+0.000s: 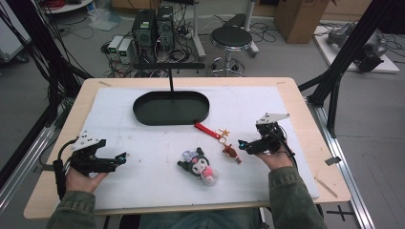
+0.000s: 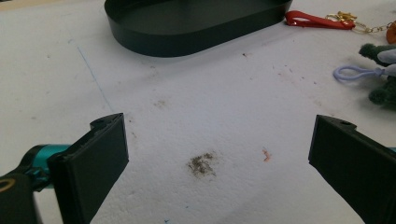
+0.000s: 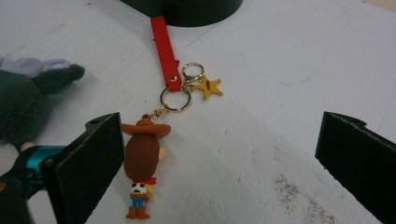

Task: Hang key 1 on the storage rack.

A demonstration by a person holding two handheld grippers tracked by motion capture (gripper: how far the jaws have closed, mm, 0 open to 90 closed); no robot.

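Cowboy keychain [image 3: 142, 163] just beside right hand-held gripper [image 3: 224, 163], jaws apart

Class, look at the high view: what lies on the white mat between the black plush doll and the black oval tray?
Nothing: between the black plush doll and the black oval tray, the white mat is bare in the high view.

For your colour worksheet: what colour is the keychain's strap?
Red; the strap shows best in the right gripper view.
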